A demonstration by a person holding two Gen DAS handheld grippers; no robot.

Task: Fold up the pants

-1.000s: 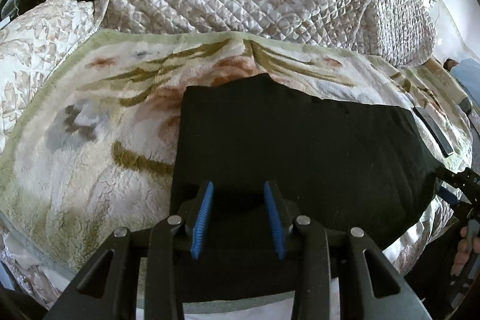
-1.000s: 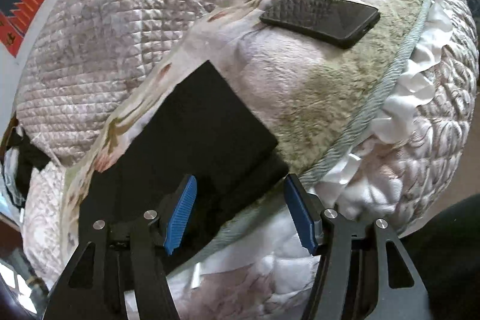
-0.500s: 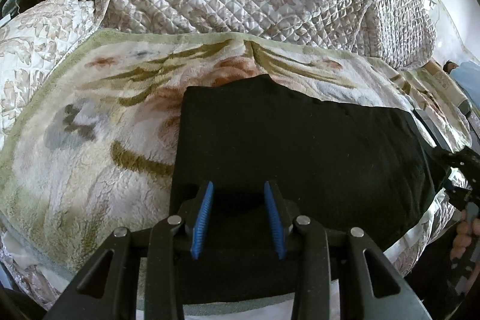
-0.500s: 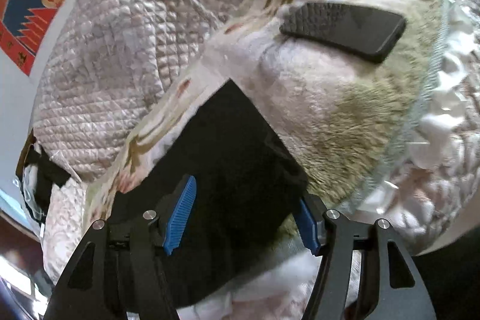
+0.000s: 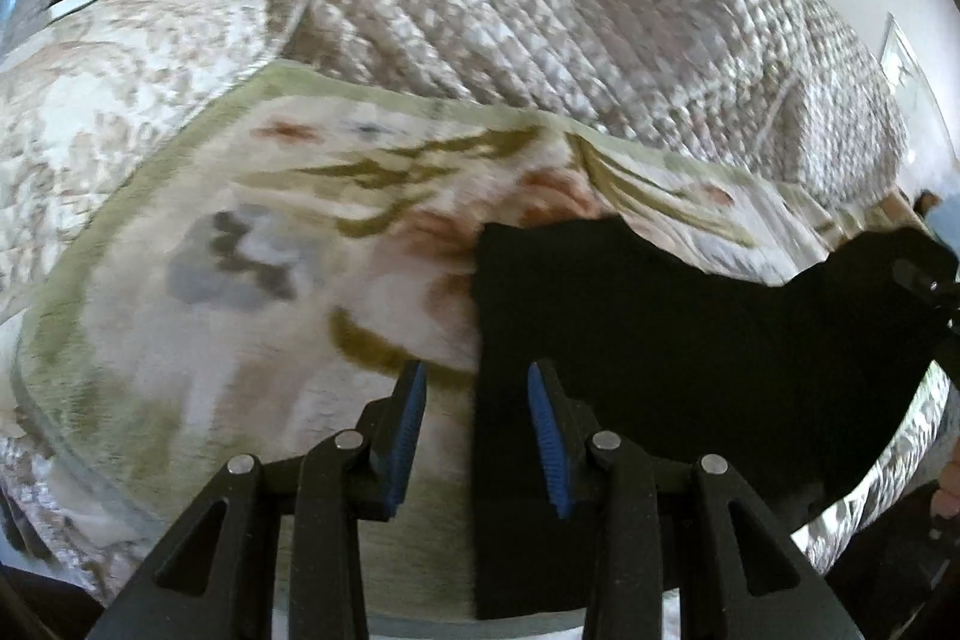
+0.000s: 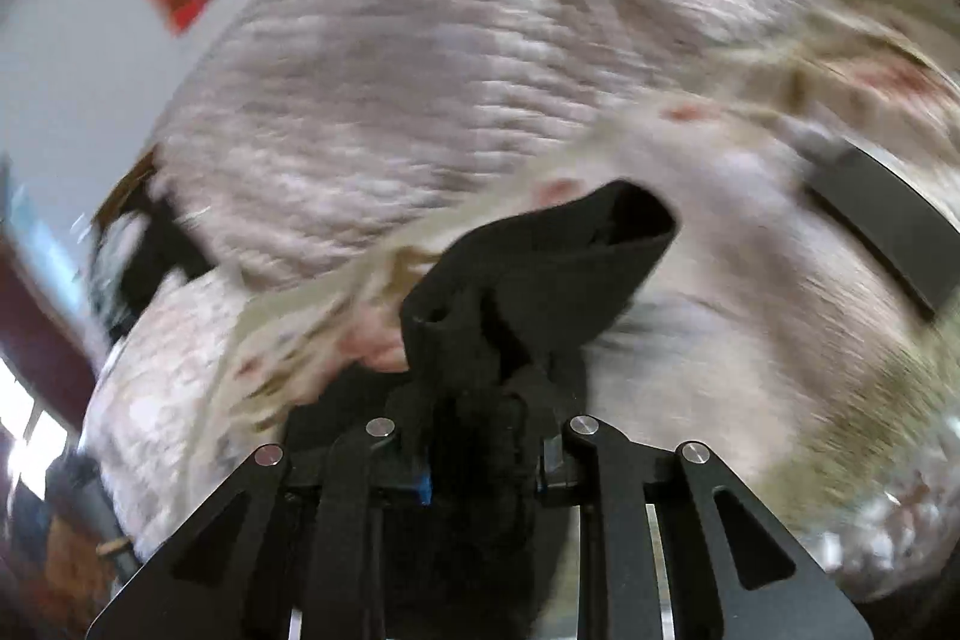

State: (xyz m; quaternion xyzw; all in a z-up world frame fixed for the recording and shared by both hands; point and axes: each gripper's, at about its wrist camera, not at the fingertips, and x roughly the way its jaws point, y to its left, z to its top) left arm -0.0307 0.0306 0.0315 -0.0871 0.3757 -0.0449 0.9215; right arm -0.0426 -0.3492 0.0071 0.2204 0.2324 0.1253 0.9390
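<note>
Black pants [image 5: 690, 340] are lying on the floral blanket [image 5: 240, 280] over the bed, one end lifting; right gripper [image 6: 483, 466] fingers are clamping bunched pants fabric [image 6: 540, 268]; left gripper [image 5: 477, 430] fingers are standing apart, straddling the pants' left edge, gripping nothing; a dark phone [image 6: 888, 214] is lying on the blanket nearby.

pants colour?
Plain black pants, no pattern visible. Left wrist view shows them best, lying on the floral blanket.

Black left claw [image 5: 477, 421] with ribbed blue pads [image 5: 543, 430], silver screws.
</note>
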